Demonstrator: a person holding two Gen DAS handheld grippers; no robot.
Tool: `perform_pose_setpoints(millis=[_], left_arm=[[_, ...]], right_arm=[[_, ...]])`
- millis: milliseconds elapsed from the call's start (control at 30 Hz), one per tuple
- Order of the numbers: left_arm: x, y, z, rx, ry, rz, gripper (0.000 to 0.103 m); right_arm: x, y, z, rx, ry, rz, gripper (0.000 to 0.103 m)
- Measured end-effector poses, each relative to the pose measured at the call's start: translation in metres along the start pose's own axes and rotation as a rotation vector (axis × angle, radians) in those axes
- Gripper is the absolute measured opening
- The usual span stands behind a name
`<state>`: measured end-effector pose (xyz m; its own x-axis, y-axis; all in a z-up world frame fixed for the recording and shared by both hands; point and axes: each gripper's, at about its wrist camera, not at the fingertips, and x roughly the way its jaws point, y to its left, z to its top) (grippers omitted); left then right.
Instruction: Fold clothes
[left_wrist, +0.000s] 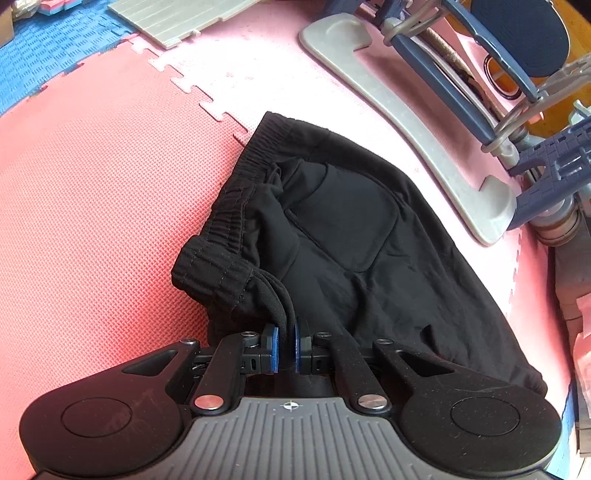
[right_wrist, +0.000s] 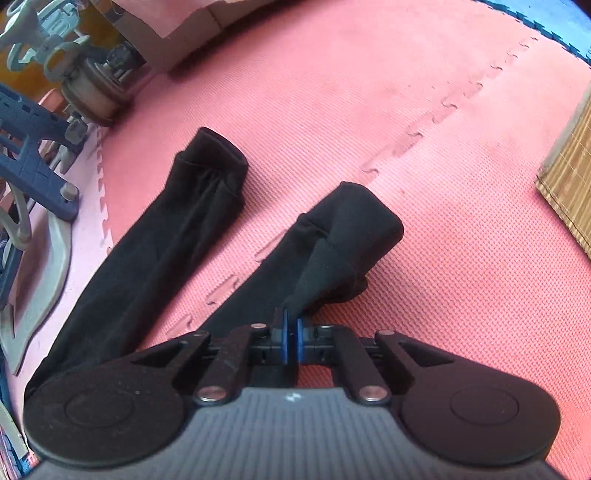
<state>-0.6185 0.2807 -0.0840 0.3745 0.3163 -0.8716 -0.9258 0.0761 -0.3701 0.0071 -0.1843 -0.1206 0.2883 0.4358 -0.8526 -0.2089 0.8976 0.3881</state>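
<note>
On the pink foam mat (left_wrist: 92, 206), black trousers (left_wrist: 351, 229) lie spread out, the waistband (left_wrist: 236, 192) toward the left gripper and the two legs reaching away in the right wrist view. At the near corner of the waistband, the left gripper (left_wrist: 286, 341) pinches a bunched fold of black cloth between its blue pads (left_wrist: 273, 345), lifting that corner slightly off the mat. A back pocket (left_wrist: 343, 218) shows flat on the seat of the trousers. At the other end, the right gripper (right_wrist: 291, 334) is closed on the cuff (right_wrist: 351, 236) of the nearer leg, the cloth pulled up into the narrow gap between its fingers. The farther leg (right_wrist: 177, 221) lies flat, apart from the held one. A grey and blue chair base (left_wrist: 406, 122) stands just beside the trousers.
</note>
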Motion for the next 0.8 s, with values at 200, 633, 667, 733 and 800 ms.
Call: perform_pose_setpoints(millis=[200,633,667,733,800], left_arm=[[0.004,-0.007,0.028,-0.008,-0.020,-0.032,0.007],[0.031,-0.026,0.115,-0.038,-0.029,-0.101,0.007],[0.036,-0.028,0.126,-0.040,-0.027,-0.108,0.007],[0.047,-0.032,0.145,-0.058,-0.028,-0.120,0.007],[0.059,-0.033,0.164,-0.104,-0.026,-0.136,0.007]], right_arm=[[-0.008,0.027,0.023,-0.013,-0.051,0.053,0.005],[-0.015,0.115,0.070,-0.002,-0.201,0.039,0.005],[-0.015,0.122,0.072,0.005,-0.213,0.030,0.005],[-0.017,0.135,0.073,0.026,-0.231,0.014,0.005],[-0.016,0.146,0.074,0.045,-0.233,-0.023,0.005]])
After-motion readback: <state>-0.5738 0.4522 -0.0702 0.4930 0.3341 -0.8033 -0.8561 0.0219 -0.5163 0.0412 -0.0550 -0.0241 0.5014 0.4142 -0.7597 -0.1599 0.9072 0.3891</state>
